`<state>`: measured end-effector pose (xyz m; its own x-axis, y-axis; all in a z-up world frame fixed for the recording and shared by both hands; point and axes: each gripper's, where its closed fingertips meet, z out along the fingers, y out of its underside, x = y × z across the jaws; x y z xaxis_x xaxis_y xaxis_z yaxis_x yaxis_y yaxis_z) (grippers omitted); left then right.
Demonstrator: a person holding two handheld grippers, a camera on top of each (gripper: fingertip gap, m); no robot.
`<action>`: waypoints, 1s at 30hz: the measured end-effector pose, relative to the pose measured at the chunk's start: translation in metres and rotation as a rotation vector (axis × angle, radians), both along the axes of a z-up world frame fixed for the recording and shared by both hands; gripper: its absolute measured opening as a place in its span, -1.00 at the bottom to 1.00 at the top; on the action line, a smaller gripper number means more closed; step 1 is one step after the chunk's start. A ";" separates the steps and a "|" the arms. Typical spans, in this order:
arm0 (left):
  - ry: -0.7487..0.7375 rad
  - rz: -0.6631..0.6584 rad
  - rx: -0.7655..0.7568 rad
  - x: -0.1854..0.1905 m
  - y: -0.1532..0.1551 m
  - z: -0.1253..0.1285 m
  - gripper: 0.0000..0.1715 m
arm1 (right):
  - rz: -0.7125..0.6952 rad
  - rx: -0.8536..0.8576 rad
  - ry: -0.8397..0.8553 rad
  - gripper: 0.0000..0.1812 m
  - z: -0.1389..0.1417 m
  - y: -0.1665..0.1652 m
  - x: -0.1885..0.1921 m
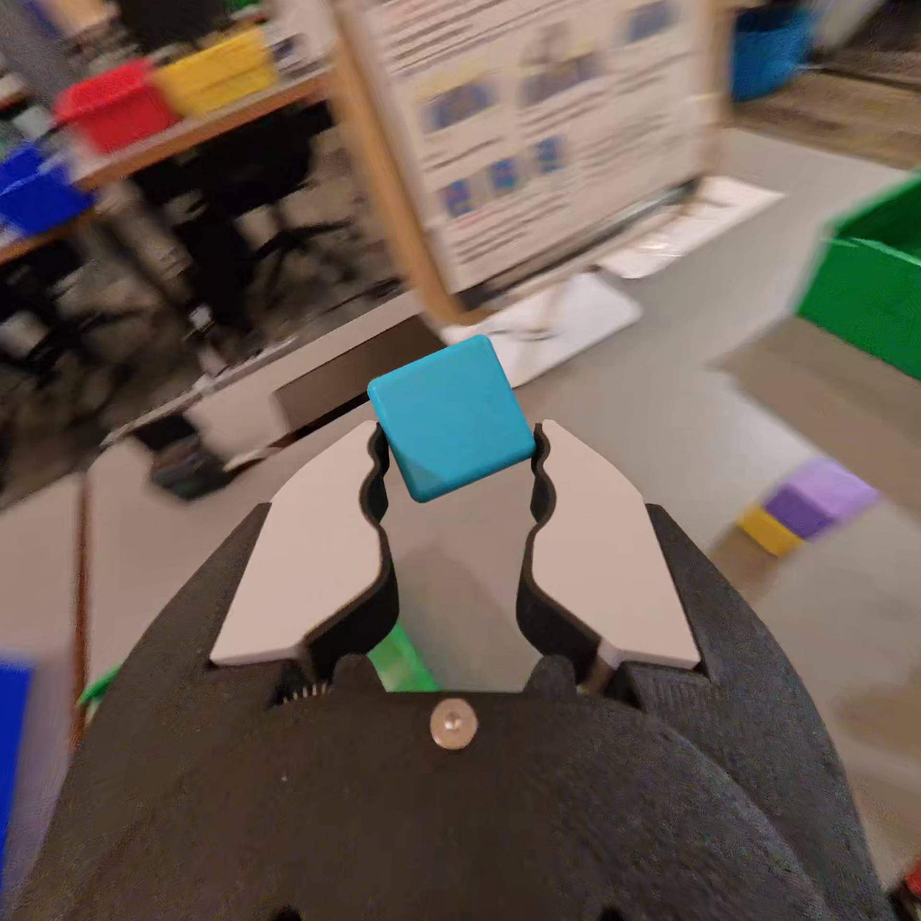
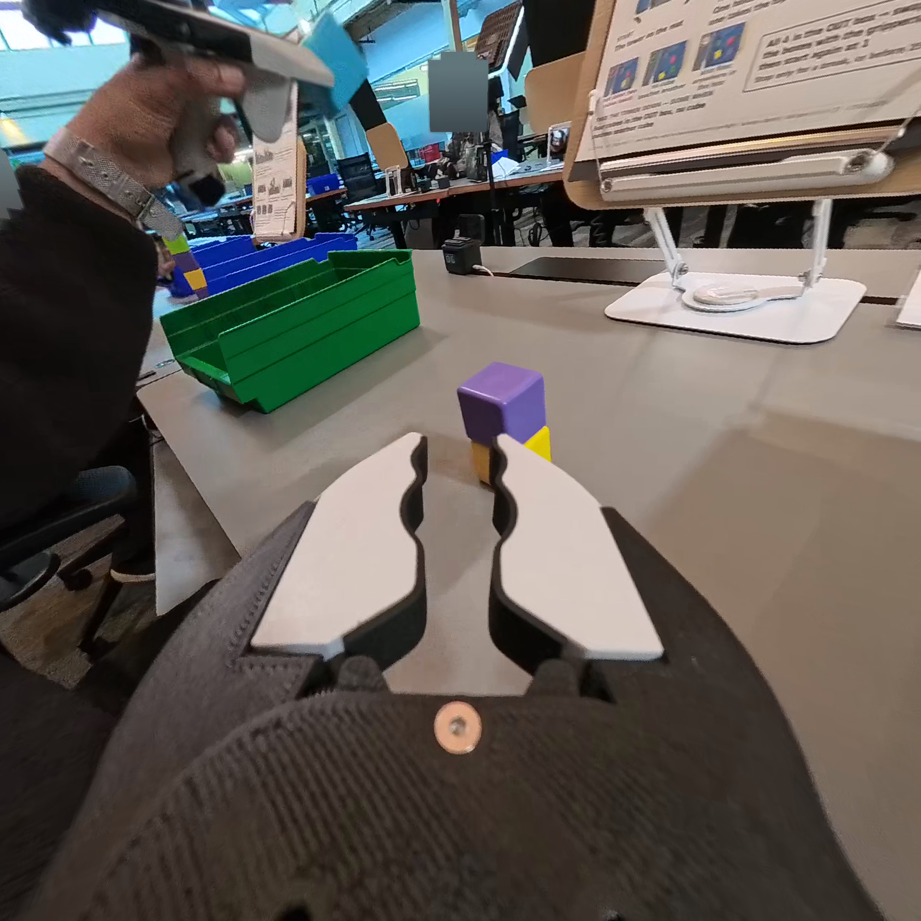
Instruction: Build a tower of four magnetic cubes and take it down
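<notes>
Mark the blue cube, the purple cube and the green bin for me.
blue cube (image 1: 451, 416): left wrist view, middle of its facing side.
purple cube (image 2: 501, 401): right wrist view, front upper edge.
green bin (image 2: 319, 339): right wrist view, near side wall.

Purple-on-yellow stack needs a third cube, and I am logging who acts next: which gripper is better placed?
Left. The left gripper already holds the teal cube, raised above the table. The right gripper is empty, low beside the purple cube and yellow cube.

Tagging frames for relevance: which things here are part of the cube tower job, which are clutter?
Job:
- teal cube in left claw
- purple cube stacked on yellow cube
- right claw, empty

Clutter:
- green bin
- blue bins
- document stand
</notes>
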<state>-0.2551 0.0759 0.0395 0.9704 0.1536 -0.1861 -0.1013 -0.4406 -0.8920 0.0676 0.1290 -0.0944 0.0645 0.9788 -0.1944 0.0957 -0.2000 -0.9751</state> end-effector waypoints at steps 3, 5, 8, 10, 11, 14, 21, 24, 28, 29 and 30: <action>0.185 -0.461 -0.137 0.096 0.021 -0.037 -0.30 | 0.015 0.026 0.001 -0.74 0.001 -0.004 -0.004; 0.338 -0.598 -0.202 0.127 0.033 -0.071 -0.30 | 0.015 0.029 0.003 -0.75 0.002 -0.005 -0.003; 0.258 -0.734 -0.383 0.159 0.046 -0.114 -0.30 | 0.007 0.020 0.005 -0.75 0.002 -0.004 0.001; 0.202 -0.816 -0.424 0.176 0.054 -0.125 -0.30 | -0.013 0.020 0.001 -0.75 0.001 -0.001 0.008; 0.190 -0.849 -0.436 0.183 0.057 -0.128 -0.30 | -0.029 0.021 0.001 -0.75 0.001 0.001 0.012; 0.116 -0.946 -0.487 0.202 0.063 -0.132 -0.30 | -0.081 0.020 0.002 -0.74 0.001 0.010 0.028; 0.102 -1.058 -0.594 0.224 0.079 -0.142 -0.30 | -0.174 -0.044 0.041 -0.74 0.006 0.022 0.060; 0.101 -1.084 -0.612 0.226 0.080 -0.138 -0.30 | -0.197 -0.041 0.037 -0.74 0.005 0.024 0.067; 0.075 -1.132 -0.591 0.226 0.077 -0.134 -0.30 | -0.215 -0.045 0.040 -0.74 0.005 0.026 0.073; 0.083 -1.149 -0.591 0.226 0.076 -0.135 -0.30 | -0.217 -0.048 0.041 -0.74 0.005 0.027 0.073; 0.102 -1.163 -0.587 0.227 0.074 -0.136 -0.30 | -0.218 -0.053 0.043 -0.74 0.005 0.027 0.074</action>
<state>-0.0286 0.1501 -0.0967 0.4569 -0.8893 -0.0186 -0.7398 -0.3682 -0.5632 0.1414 0.1559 -0.0893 0.2641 0.9310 -0.2519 0.0035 -0.2621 -0.9650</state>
